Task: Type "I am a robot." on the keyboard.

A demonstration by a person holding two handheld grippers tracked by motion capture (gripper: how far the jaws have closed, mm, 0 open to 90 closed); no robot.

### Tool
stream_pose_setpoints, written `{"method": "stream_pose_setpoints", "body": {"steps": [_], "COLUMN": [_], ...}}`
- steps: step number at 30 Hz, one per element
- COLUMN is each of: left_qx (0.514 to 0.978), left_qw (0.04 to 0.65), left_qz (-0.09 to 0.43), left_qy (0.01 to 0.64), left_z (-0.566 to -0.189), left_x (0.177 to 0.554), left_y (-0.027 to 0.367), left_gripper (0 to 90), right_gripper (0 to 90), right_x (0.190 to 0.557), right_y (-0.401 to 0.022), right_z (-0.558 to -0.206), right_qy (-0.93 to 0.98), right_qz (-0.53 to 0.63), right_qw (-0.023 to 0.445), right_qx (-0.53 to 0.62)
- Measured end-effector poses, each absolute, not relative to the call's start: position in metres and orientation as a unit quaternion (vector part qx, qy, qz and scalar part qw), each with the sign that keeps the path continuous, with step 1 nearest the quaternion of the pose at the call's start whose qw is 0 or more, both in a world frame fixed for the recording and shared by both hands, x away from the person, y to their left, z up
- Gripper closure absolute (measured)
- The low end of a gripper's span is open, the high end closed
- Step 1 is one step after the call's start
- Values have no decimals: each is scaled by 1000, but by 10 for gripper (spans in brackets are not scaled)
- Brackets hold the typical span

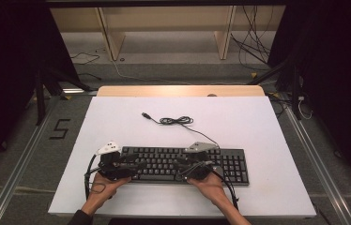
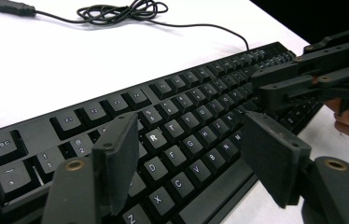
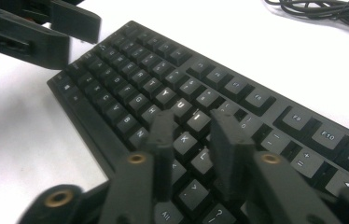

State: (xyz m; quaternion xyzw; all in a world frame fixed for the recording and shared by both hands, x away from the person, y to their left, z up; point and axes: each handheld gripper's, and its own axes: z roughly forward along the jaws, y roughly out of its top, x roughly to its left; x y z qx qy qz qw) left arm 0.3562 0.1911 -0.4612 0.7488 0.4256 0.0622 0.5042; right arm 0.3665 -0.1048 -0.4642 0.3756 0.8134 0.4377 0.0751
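A black keyboard (image 1: 183,164) lies on the white tabletop (image 1: 239,117) near the front edge. Both hands hold grippers over it, pointing inward. My left gripper (image 1: 136,161) hovers above the keyboard's left half; in the left gripper view the left gripper (image 2: 191,140) stands wide open over the letter keys (image 2: 186,116), nothing between its jaws. My right gripper (image 1: 183,166) is over the middle keys; in the right gripper view the right gripper (image 3: 193,135) has its jaws close together with a narrow gap, just above the keys (image 3: 163,93), holding nothing.
The keyboard's black cable (image 1: 176,121) lies coiled behind it, its USB plug (image 1: 146,115) loose on the table. White surface spreads behind and to both sides. Wooden shelf legs and floor cables sit beyond the far edge.
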Motion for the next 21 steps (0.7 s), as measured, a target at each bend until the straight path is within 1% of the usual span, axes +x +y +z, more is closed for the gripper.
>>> {"method": "stream_pose_setpoints", "body": {"steps": [6,11,16,21], "left_qx": [747,747,750,749], "left_qw": [508,511,508,509], "left_qz": [68,72,76,82], "left_qy": [423,420,417,416], "left_z": [-461,-461,-462,-462], "left_x": [351,346,345,344], "left_y": [194,196,196,197], "left_gripper": [349,335,323,317], "right_gripper": [831,871,900,900], "right_x": [372,376,381,385], "right_y": [-103,-101,-100,-96], "right_z": [-467,-468,-470,-473], "right_qy": [816,818,817,820], "right_qz": [428,420,415,409], "right_qw": [77,86,89,90], "right_qx": [380,385,390,390]}}
